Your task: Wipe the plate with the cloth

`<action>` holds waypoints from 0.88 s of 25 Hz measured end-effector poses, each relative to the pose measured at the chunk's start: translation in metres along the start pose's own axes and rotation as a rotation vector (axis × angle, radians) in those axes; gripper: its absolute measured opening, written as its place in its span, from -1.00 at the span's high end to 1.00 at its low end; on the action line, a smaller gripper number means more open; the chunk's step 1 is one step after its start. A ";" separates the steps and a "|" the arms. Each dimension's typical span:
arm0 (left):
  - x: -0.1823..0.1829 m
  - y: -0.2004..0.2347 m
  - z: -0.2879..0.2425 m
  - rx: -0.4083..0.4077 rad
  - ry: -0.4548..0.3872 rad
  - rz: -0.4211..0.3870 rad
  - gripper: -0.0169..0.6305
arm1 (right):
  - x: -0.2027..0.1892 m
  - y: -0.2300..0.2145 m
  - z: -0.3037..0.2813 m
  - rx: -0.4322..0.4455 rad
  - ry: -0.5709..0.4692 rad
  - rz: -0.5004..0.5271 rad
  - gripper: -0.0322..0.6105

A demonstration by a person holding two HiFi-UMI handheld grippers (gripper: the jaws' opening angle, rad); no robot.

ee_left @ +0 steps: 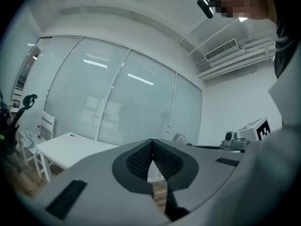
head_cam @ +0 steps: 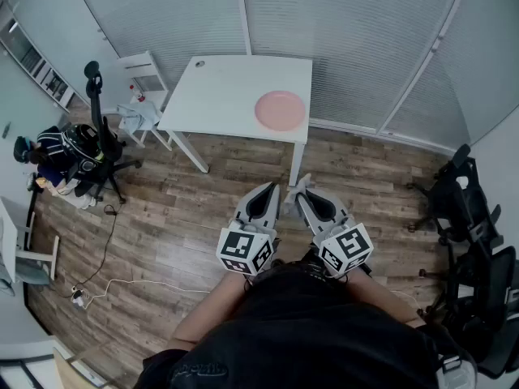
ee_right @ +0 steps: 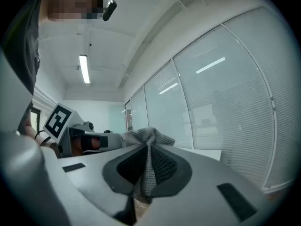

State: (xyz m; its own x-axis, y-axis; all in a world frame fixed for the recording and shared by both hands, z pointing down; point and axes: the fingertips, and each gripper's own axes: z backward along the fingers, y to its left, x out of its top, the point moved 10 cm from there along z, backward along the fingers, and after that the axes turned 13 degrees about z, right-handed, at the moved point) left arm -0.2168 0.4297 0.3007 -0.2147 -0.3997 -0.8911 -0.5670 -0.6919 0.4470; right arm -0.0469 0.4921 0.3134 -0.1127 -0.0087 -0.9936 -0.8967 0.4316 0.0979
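On the bench [head_cam: 227, 87] ahead, in the head view, lies one pink plate [head_cam: 280, 110], near its right edge. It is well apart from my two tongs, left tongs [head_cam: 270, 191] and right tongs [head_cam: 302, 191], held side by side. Left gripper view: left tongs together, empty. Right gripper view: right tongs clamped on one grey cloth [ee_right: 146, 138].
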 end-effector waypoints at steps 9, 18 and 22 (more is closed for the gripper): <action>-0.001 -0.003 -0.025 -0.018 -0.001 0.031 0.90 | -0.003 -0.025 -0.003 0.017 -0.021 -0.015 0.78; 0.003 0.000 -0.079 0.004 -0.010 0.046 0.90 | -0.007 -0.079 -0.018 0.050 -0.028 -0.018 0.78; 0.003 -0.003 -0.115 0.007 -0.024 0.054 0.90 | -0.010 -0.116 -0.022 0.065 -0.030 -0.009 0.78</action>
State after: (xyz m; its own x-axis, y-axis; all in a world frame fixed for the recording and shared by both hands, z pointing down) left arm -0.1241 0.3610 0.3055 -0.2643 -0.4219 -0.8673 -0.5599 -0.6651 0.4942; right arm 0.0487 0.4221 0.3133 -0.0908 0.0140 -0.9958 -0.8677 0.4895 0.0860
